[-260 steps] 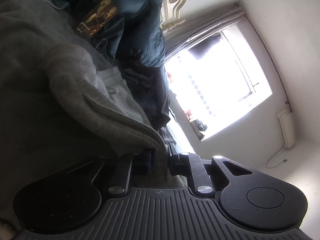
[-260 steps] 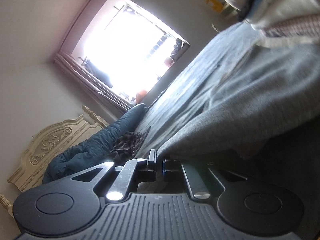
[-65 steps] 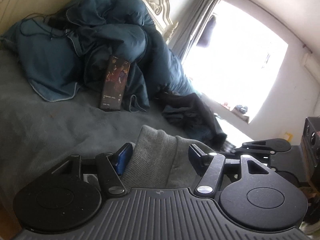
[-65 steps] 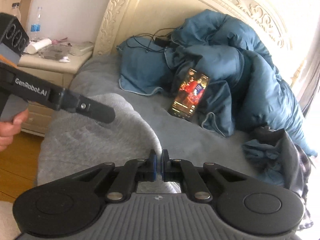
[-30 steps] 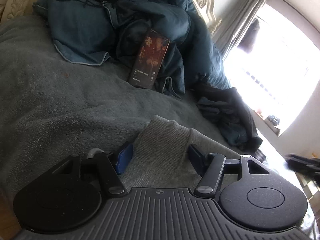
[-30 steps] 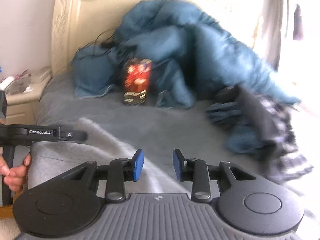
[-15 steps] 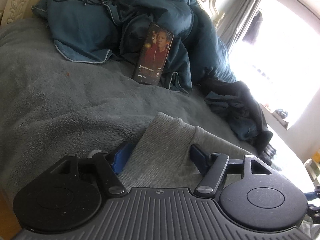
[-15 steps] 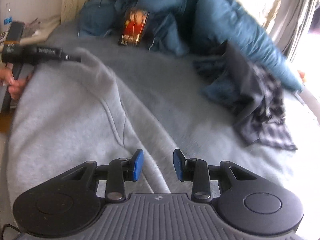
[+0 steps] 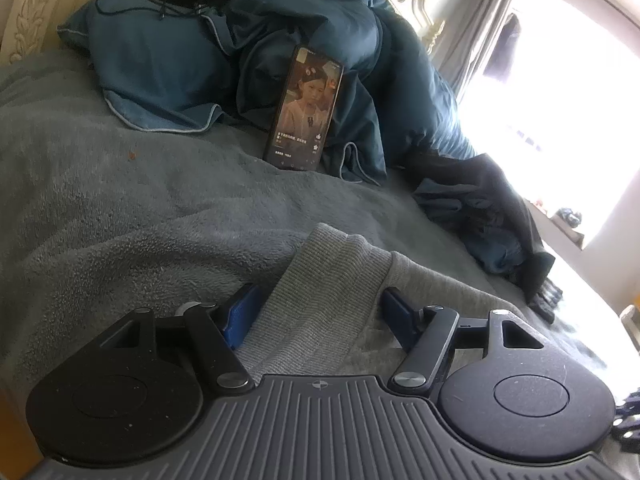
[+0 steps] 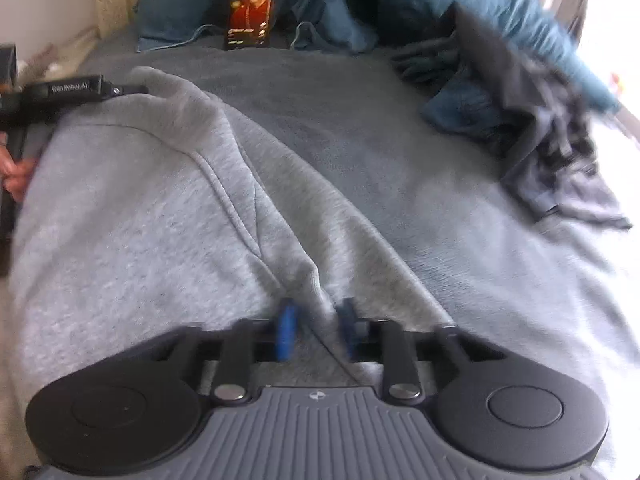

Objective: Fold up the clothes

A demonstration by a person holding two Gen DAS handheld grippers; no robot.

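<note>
A grey sweatshirt point(image 10: 132, 208) lies spread on the bed's grey blanket point(image 9: 120, 208). My right gripper point(image 10: 318, 328) points down at its near edge. Its jaws are closing, and the blue pads point(image 10: 286, 328) pinch a raised fold of the grey fabric. The picture there is blurred by motion. My left gripper point(image 9: 318, 314) stands open at the far corner, with the sweatshirt's ribbed band point(image 9: 320, 280) lying loosely between its fingers. In the right wrist view the left gripper point(image 10: 80, 90) shows as a black bar at the left edge, held by a hand point(image 10: 16, 176).
A phone point(image 9: 306, 112) with a lit screen leans against a rumpled blue duvet point(image 9: 180, 60) by the cream headboard point(image 9: 28, 12). A heap of dark clothes point(image 10: 520, 120) lies to the right, toward a bright window point(image 9: 560, 80).
My right gripper has sunk and tipped down toward the sweatshirt, and its jaws have narrowed onto a fold. The left gripper has kept its place, its jaws slightly wider than before.
</note>
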